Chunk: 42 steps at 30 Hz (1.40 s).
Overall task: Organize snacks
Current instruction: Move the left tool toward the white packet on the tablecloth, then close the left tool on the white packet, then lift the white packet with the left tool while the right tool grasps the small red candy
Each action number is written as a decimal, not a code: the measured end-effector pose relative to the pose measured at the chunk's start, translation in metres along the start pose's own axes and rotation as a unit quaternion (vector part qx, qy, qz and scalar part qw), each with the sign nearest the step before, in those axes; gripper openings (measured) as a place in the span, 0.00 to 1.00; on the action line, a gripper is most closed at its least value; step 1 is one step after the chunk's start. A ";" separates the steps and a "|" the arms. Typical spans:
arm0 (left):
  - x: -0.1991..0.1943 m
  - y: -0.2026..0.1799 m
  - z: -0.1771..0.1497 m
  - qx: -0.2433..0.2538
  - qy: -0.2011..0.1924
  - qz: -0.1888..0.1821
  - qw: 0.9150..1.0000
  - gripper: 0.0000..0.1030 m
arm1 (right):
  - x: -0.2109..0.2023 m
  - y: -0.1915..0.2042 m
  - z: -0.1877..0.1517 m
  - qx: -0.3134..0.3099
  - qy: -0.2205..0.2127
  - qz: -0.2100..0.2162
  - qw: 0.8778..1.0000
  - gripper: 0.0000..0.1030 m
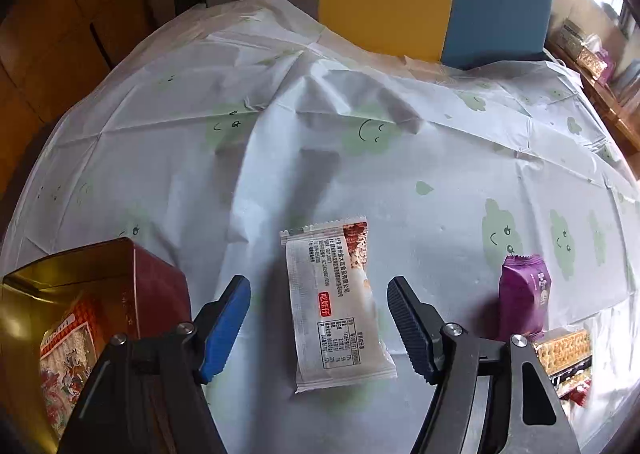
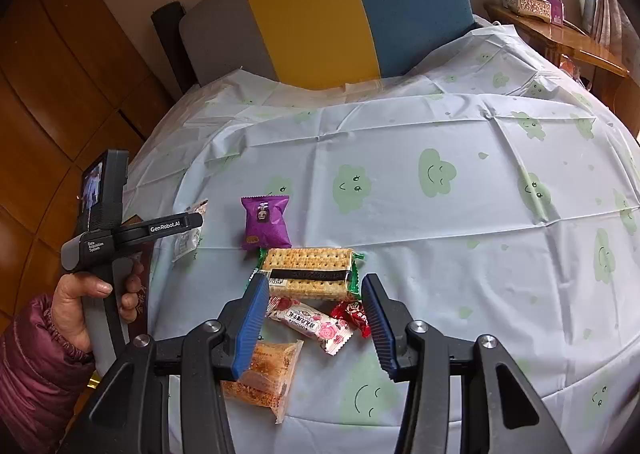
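Cloud-print tabletop (image 1: pixel 440 174) is carrying a white snack packet (image 1: pixel 336 306) mid-cloth, beside the tin (image 1: pixel 156 278). Left claw (image 1: pixel 319 328) is straddling it, released. Light, crinkly, slippery film; pinch across its middle. Right claw (image 2: pixel 316 328) is hovering released.

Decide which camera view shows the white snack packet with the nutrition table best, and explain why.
The left wrist view: the white snack packet lies whole and unobstructed between the open jaws, print visible. In the right wrist view, the left gripper hides most of it.
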<state>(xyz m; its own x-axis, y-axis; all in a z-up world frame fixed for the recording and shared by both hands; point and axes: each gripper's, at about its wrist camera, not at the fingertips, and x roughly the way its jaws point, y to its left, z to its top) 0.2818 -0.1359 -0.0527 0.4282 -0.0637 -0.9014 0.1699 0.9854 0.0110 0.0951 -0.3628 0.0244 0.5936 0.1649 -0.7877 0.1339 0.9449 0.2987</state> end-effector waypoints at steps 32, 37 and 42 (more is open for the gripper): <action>-0.083 -0.043 -0.190 0.119 -0.064 -0.055 0.989 0.34 | 0.008 -0.032 -0.004 0.069 0.018 -0.024 0.997 0.47; -0.080 -0.039 -0.192 0.115 -0.073 -0.065 0.989 0.35 | 0.020 -0.026 -0.009 0.059 0.059 0.013 0.996 0.47; -0.081 -0.041 -0.200 0.128 -0.100 -0.059 0.985 0.35 | 0.031 -0.014 -0.016 0.035 0.082 0.008 0.996 0.47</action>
<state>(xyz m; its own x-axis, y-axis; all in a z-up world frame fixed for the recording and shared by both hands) 0.0630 -0.1397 -0.0667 0.5540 -0.2302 -0.8000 0.4364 0.8987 0.0435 0.0994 -0.3665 -0.0128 0.4591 0.2300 -0.8581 0.1833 0.9206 0.3448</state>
